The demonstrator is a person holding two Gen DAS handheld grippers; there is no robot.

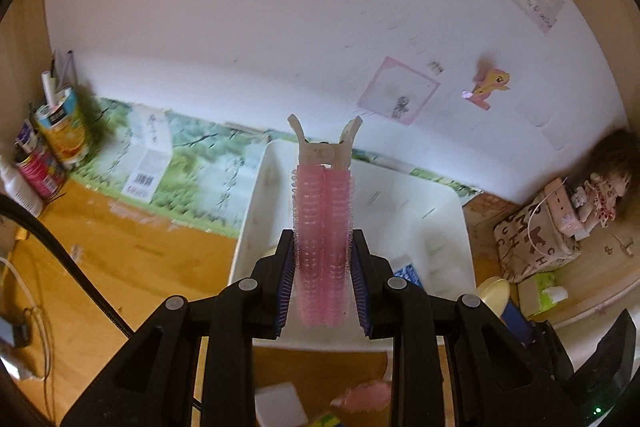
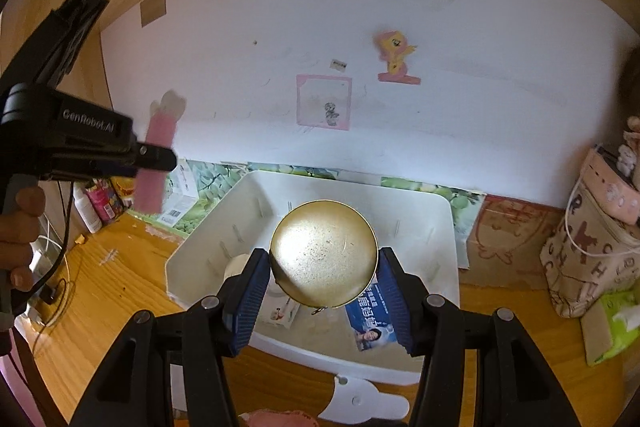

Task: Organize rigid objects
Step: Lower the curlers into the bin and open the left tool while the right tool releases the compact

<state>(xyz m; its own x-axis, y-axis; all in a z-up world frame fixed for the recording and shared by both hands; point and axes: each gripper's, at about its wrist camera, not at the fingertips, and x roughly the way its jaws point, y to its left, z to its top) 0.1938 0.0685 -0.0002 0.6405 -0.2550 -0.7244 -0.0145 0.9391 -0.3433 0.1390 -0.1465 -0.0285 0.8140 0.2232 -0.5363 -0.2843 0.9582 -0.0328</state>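
My left gripper (image 1: 323,259) is shut on a pink hair-roller clip (image 1: 323,219) with a beige clamp end, held upright above the white plastic bin (image 1: 440,223). In the right wrist view the left gripper (image 2: 154,157) shows at the left with the pink clip (image 2: 158,163) in it, above the desk left of the bin. My right gripper (image 2: 324,291) is shut on a round gold tin (image 2: 324,253), held over the white bin (image 2: 200,259). The bin holds a blue packet (image 2: 372,323), a small white box (image 2: 280,313) and a pale round lid (image 2: 238,265).
The wooden desk (image 2: 112,307) carries cans and bottles (image 1: 56,139) at the back left, cables (image 1: 24,307) at the left, a patterned bag (image 2: 588,255) and green tissue box (image 2: 616,323) at the right. A white flat piece (image 2: 360,403) and pink item (image 1: 364,397) lie in front of the bin.
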